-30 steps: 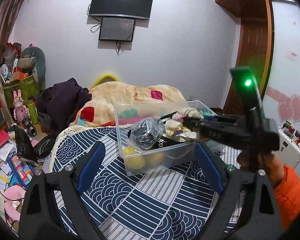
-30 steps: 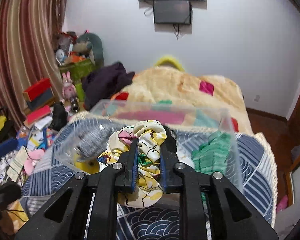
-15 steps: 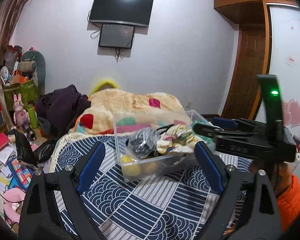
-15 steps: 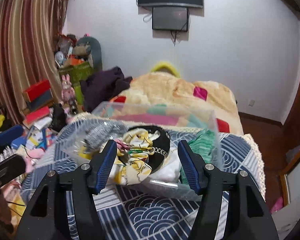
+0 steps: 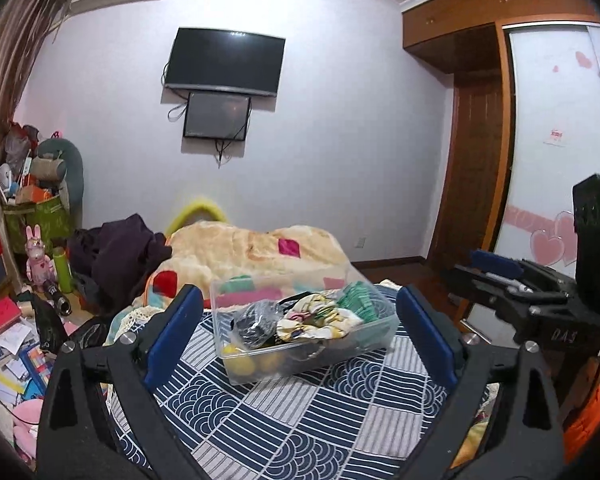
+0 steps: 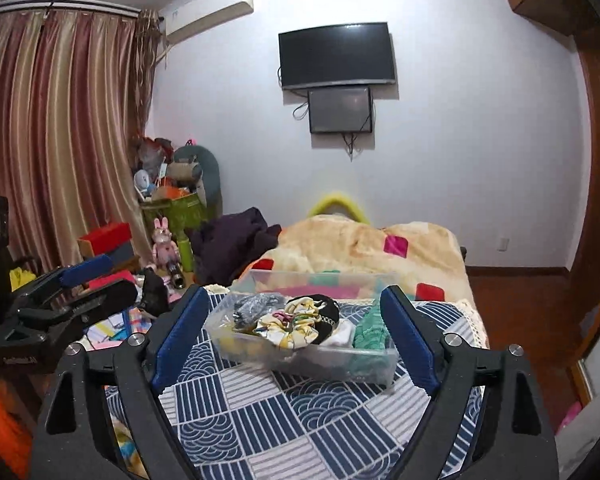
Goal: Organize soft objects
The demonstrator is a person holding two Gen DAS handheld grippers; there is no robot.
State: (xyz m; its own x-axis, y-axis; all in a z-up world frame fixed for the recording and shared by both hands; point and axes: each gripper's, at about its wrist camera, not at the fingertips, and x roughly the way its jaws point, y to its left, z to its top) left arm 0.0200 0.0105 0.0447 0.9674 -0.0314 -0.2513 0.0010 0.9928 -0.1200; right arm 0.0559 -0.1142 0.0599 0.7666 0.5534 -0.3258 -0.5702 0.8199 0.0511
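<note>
A clear plastic bin (image 5: 380, 330) (image 6: 384, 364) sits on the blue patterned cloth (image 5: 300, 412) (image 6: 284, 416). In it lie a yellow floral cloth (image 5: 316, 324) (image 6: 284, 328), a grey bundle (image 5: 254, 322) (image 6: 250, 306), a green knit (image 5: 360, 298) (image 6: 370, 330), a black piece (image 6: 324, 314) and yellow soft balls (image 5: 244, 366). My left gripper (image 5: 298, 338) is open and empty, back from the bin. My right gripper (image 6: 294, 338) is open and empty, also back from it. Each gripper shows at the other view's edge.
A cream quilt (image 5: 252, 248) (image 6: 360, 240) and dark clothes (image 5: 120, 256) (image 6: 236, 240) lie behind the bin. Boxes, papers and toys litter the floor at the left (image 5: 12, 344) (image 6: 112, 240). A wardrobe (image 5: 476, 184) stands at the right.
My right gripper opened and let the floral cloth drop into the bin. Both grippers then drew back and rose away from the bin.
</note>
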